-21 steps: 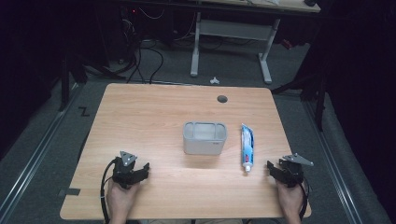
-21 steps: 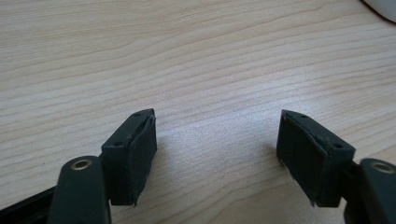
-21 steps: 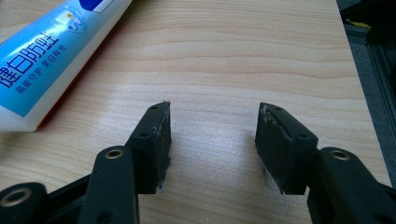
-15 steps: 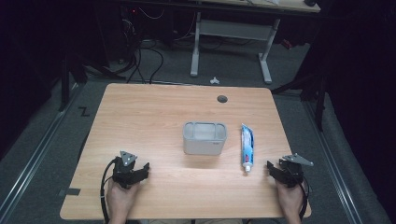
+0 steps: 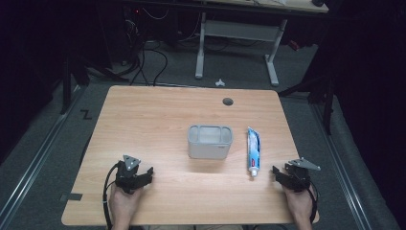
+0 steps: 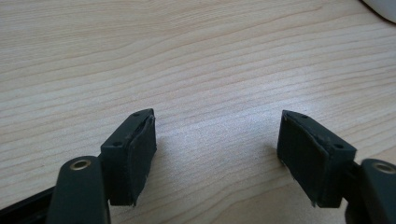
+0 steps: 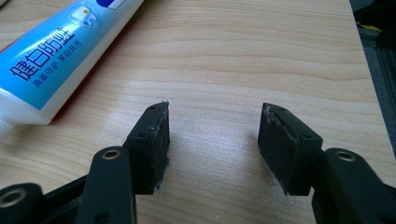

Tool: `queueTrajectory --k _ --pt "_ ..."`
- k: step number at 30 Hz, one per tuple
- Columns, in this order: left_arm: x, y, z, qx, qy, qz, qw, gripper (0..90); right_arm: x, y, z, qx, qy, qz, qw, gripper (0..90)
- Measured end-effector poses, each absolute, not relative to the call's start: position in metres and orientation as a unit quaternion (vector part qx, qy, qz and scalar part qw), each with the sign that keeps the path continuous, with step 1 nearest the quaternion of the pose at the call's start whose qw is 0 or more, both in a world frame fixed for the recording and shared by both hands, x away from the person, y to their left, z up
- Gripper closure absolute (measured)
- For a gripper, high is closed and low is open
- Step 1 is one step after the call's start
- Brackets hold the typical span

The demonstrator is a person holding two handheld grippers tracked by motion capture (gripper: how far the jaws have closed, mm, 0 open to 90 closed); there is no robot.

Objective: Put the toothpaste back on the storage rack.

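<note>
A blue and white toothpaste tube point(image 5: 253, 149) lies flat on the wooden table point(image 5: 158, 124), cap end toward the person. Just left of it stands a grey rectangular holder point(image 5: 209, 142). My right gripper point(image 5: 282, 173) rests near the front right of the table, to the right of the tube's cap, open with bare wood between its pads. In the right gripper view the tube point(image 7: 56, 56) lies at the upper left, beyond the gripper point(image 7: 212, 135). My left gripper point(image 5: 143, 173) sits at the front left, open and empty, and its own view shows the gripper point(image 6: 217, 140) over bare wood.
A round cable hole point(image 5: 228, 101) is near the table's far edge. Dark floor, cables and the legs of another desk point(image 5: 237, 43) lie beyond. The table edge runs close on the right of the right gripper.
</note>
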State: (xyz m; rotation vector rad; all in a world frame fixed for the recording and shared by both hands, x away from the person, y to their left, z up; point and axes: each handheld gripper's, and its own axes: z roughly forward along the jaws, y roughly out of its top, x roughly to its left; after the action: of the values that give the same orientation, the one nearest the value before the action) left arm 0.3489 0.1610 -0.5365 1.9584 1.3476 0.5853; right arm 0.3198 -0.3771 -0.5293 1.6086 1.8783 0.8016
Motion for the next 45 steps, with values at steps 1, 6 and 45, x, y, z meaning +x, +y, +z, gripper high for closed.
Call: queueTrajectory --k 1,6,45 --pt "0.349 0.161 -0.537 0.752 0.518 0.225 0.34 28.7 0.32 -0.377 -0.529 0.596 0.696 0.298 0.267 44.1" --pt "0.349 0.161 -0.536 0.753 0.518 0.225 0.339 28.6 0.319 -0.377 -0.529 0.597 0.695 0.3 0.266 47.3" --pt "0.349 0.16 -0.537 0.754 0.515 0.225 0.339 28.3 0.286 -0.35 -0.506 0.566 0.699 0.358 0.25 44.8"
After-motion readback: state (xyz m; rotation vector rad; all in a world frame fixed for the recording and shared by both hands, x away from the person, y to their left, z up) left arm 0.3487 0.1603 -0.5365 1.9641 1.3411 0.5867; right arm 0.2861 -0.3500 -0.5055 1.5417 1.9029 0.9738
